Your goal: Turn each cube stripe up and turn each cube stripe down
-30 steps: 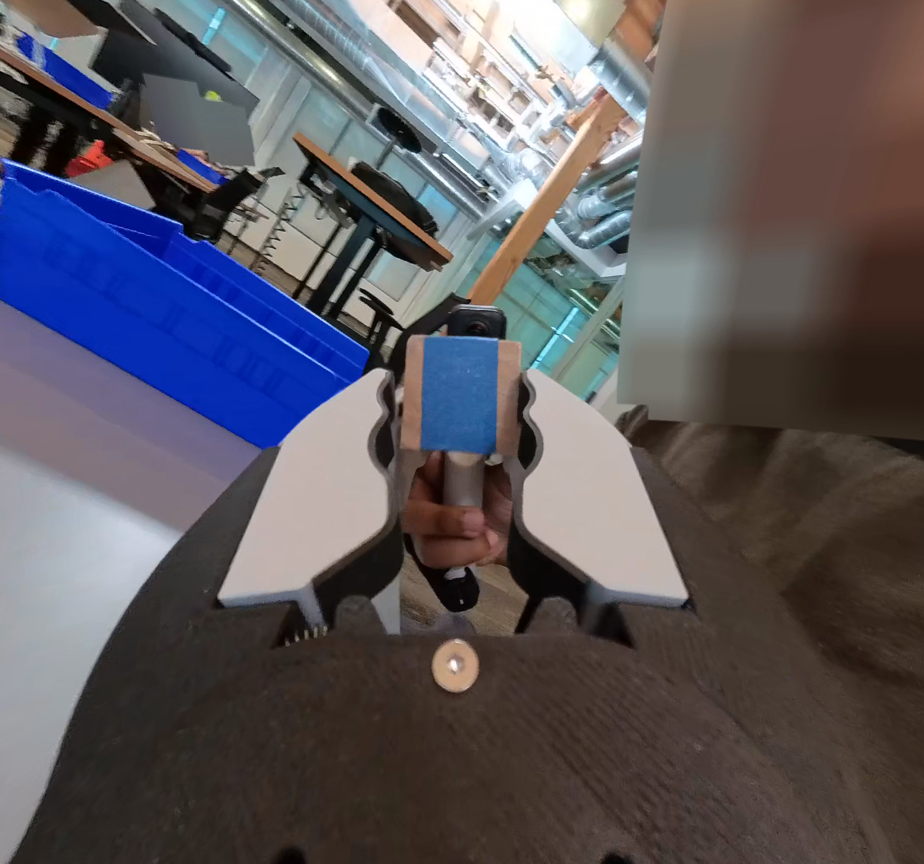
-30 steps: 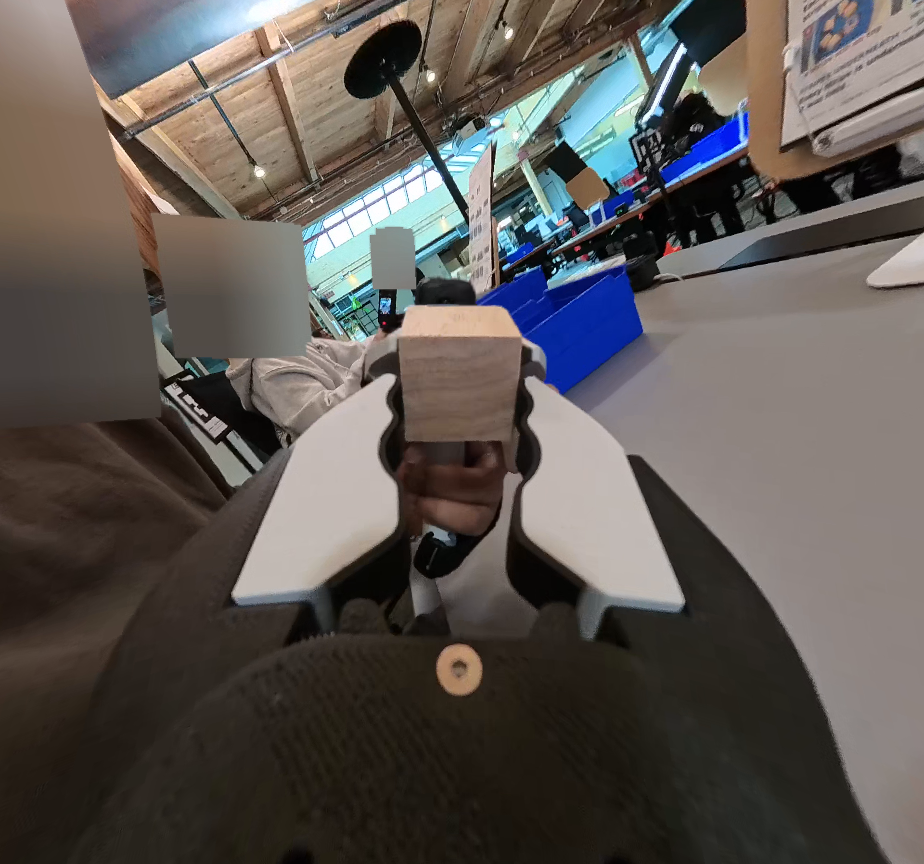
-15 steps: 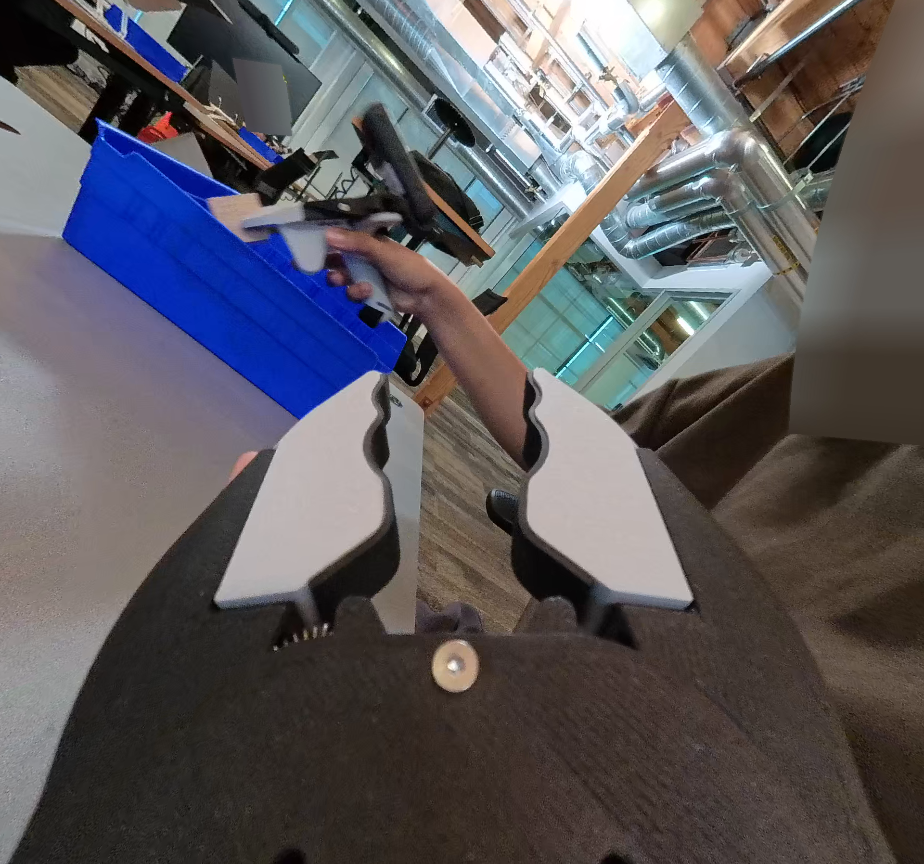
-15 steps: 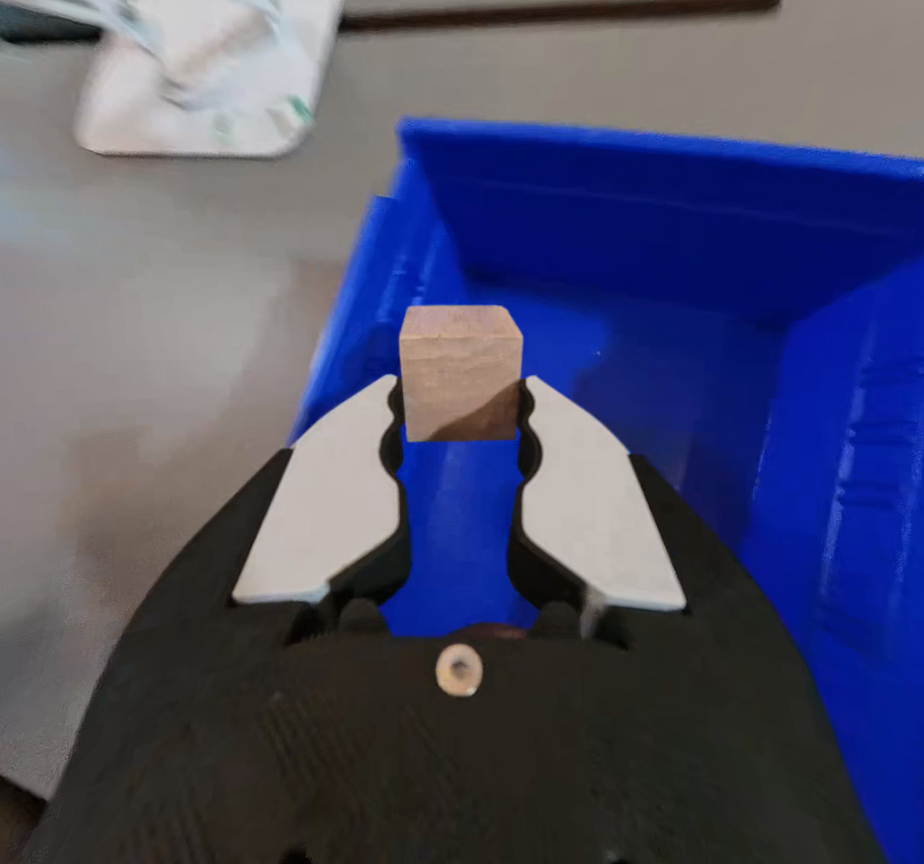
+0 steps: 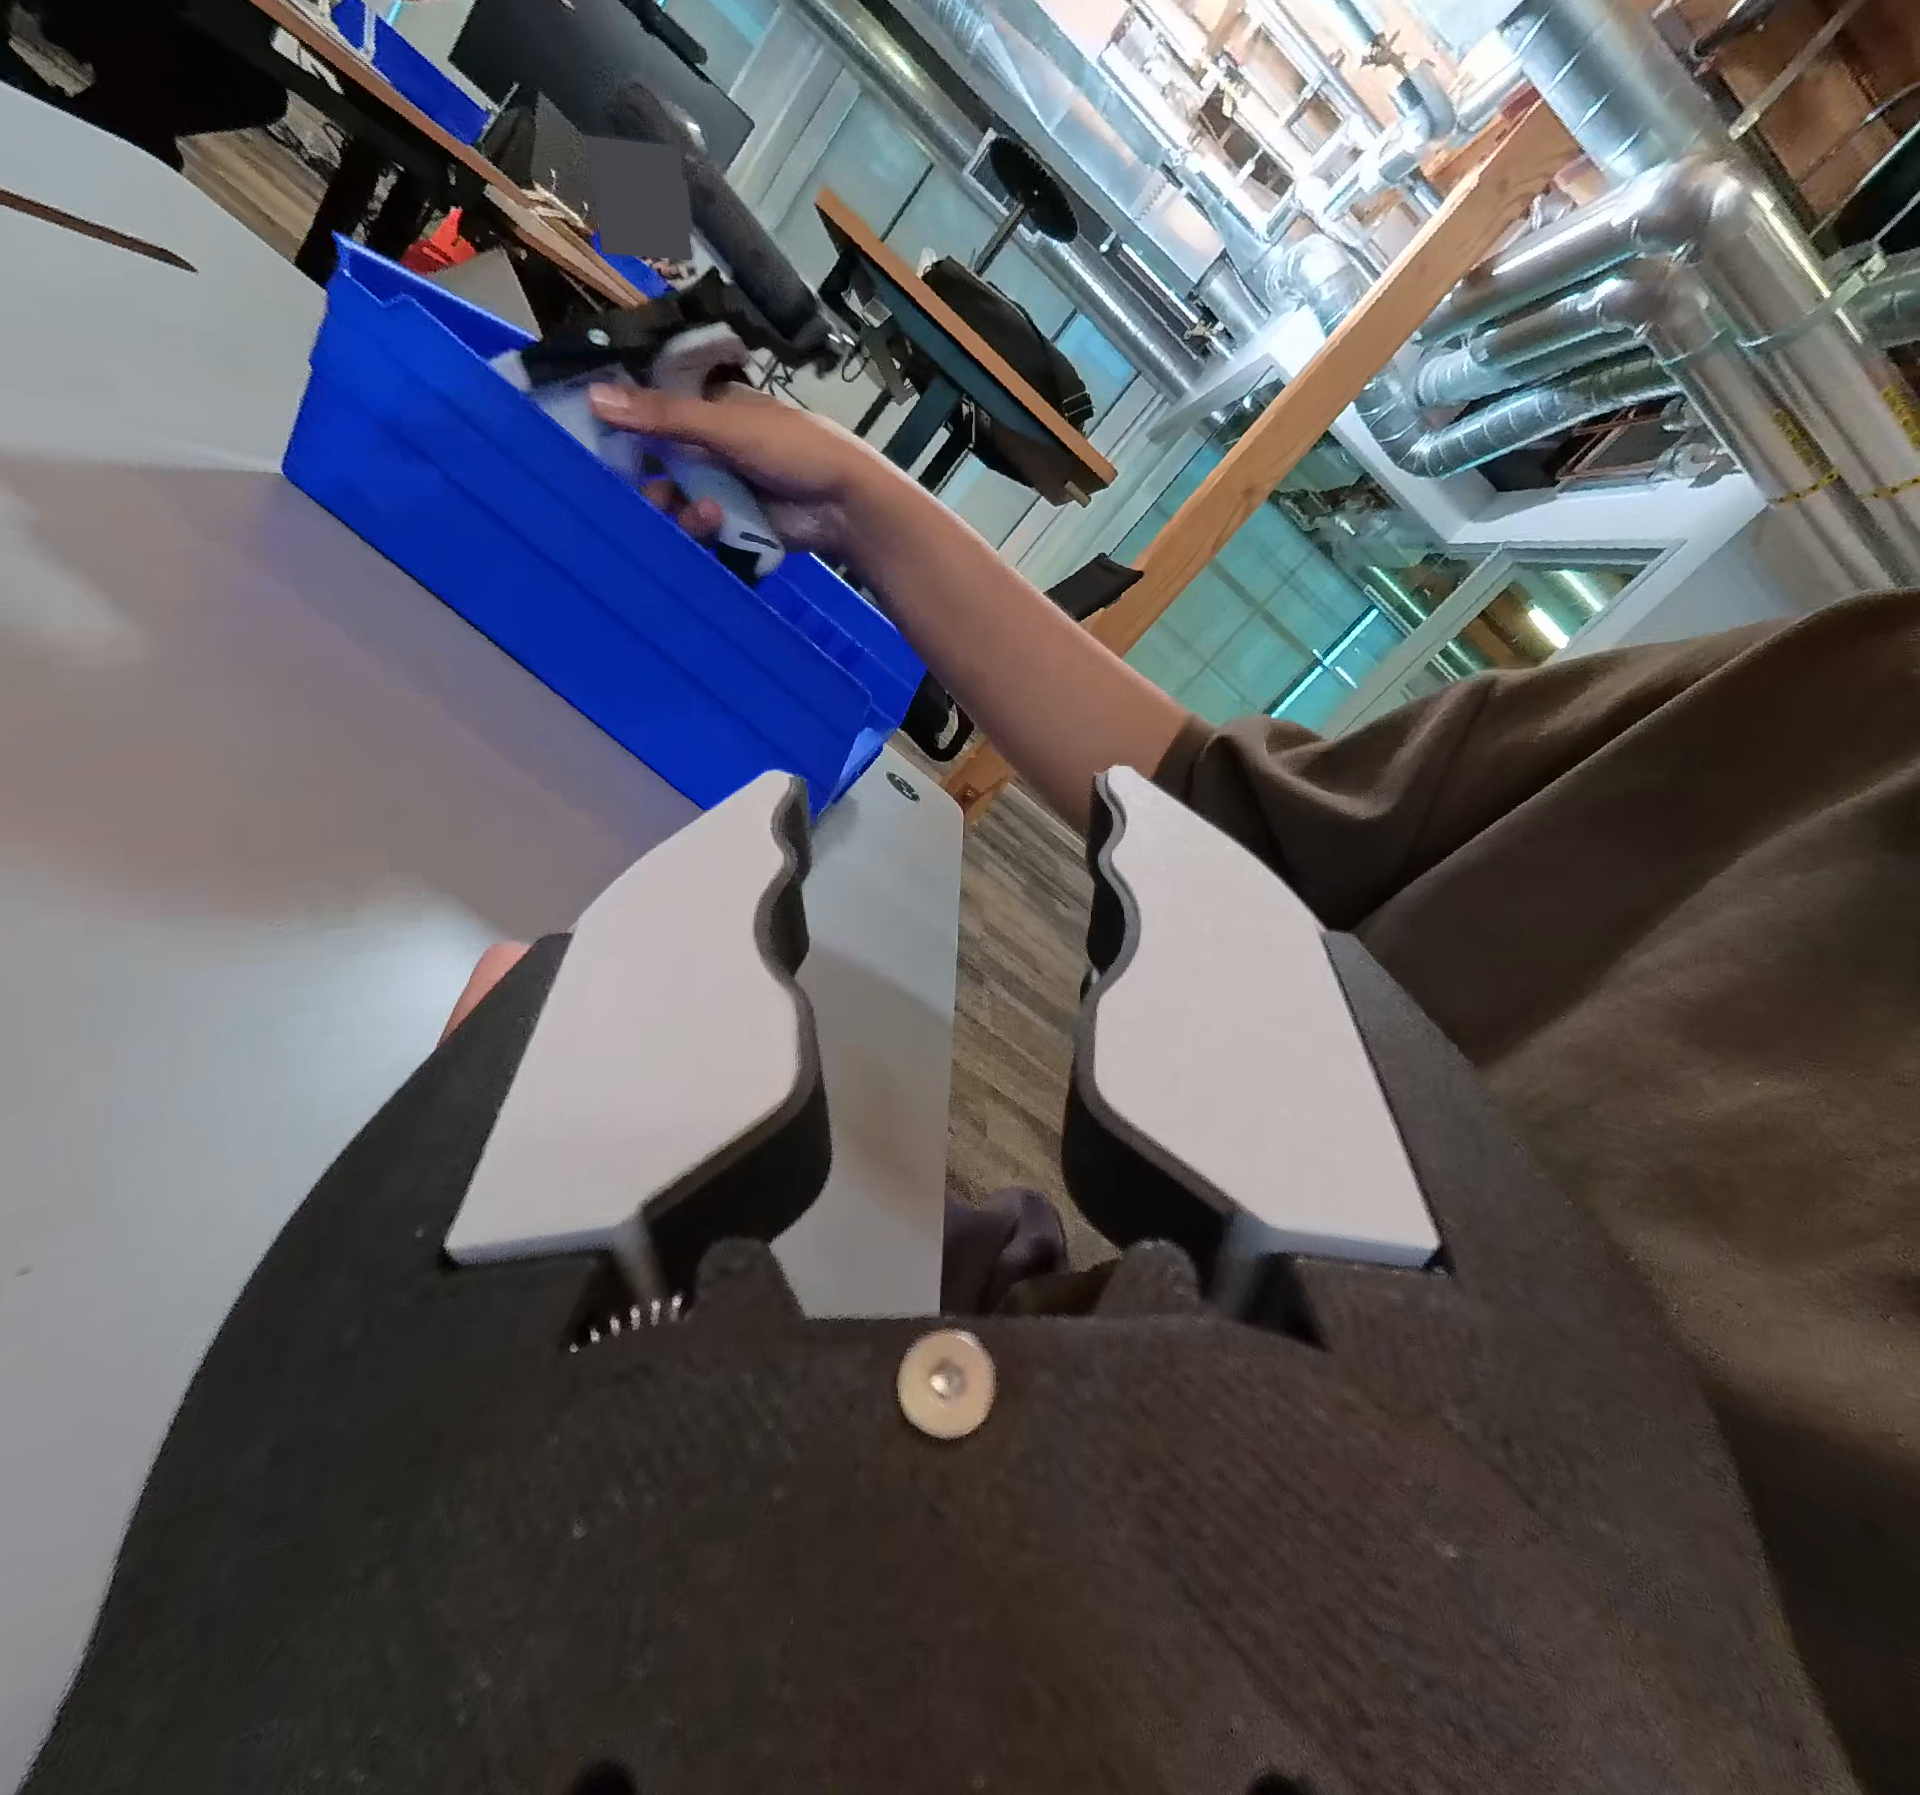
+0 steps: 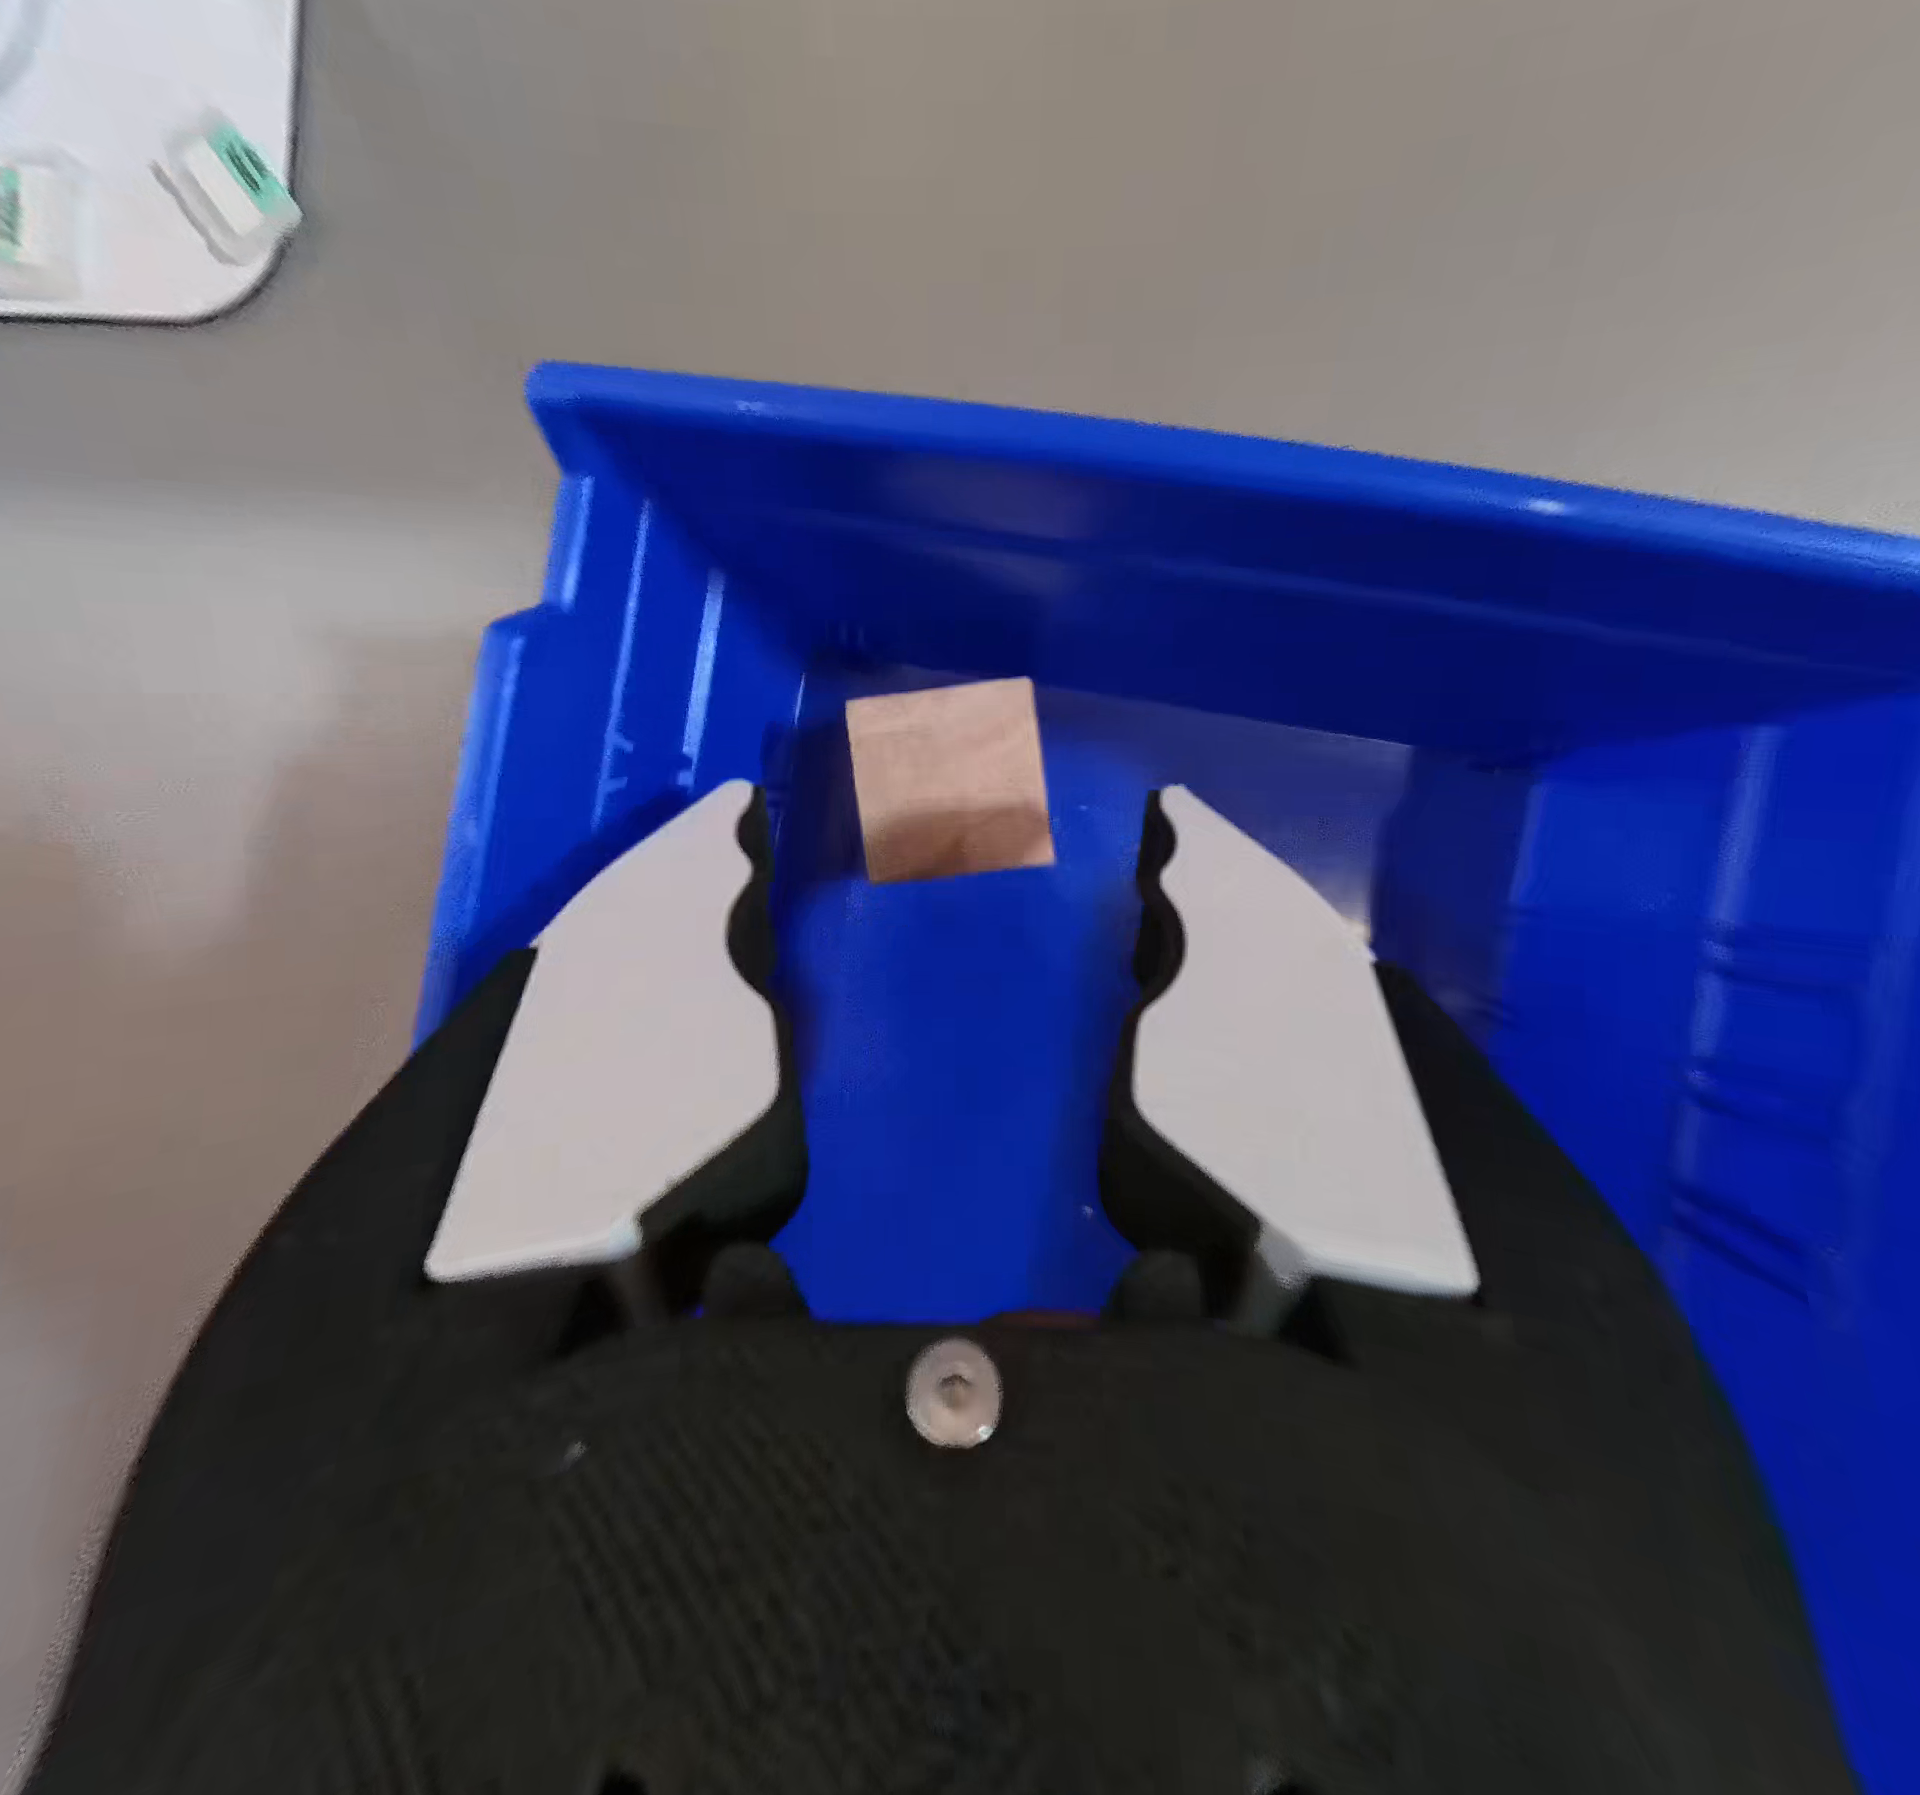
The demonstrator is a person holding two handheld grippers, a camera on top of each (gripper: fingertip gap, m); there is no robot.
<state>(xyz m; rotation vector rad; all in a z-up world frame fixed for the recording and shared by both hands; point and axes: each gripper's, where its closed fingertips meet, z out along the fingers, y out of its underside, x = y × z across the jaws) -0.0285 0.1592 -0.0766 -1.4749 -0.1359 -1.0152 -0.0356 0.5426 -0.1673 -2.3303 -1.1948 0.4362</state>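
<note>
The cube (image 6: 948, 777) is bare, matt wood, the bin (image 6: 1226, 592) glossy blue plastic, the desk (image 6: 1039, 187) smooth matt grey, and the right tongs (image 6: 954, 810) have rough black plastic bodies with smooth pale pads (image 6: 644, 1007).

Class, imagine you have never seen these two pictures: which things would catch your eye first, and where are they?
The bright blue plastic bin on the grey table dominates the right wrist view. A small plain wooden cube sits inside it, free between the right gripper's spread fingers. In the left wrist view, a hand reaches into that bin.
</note>
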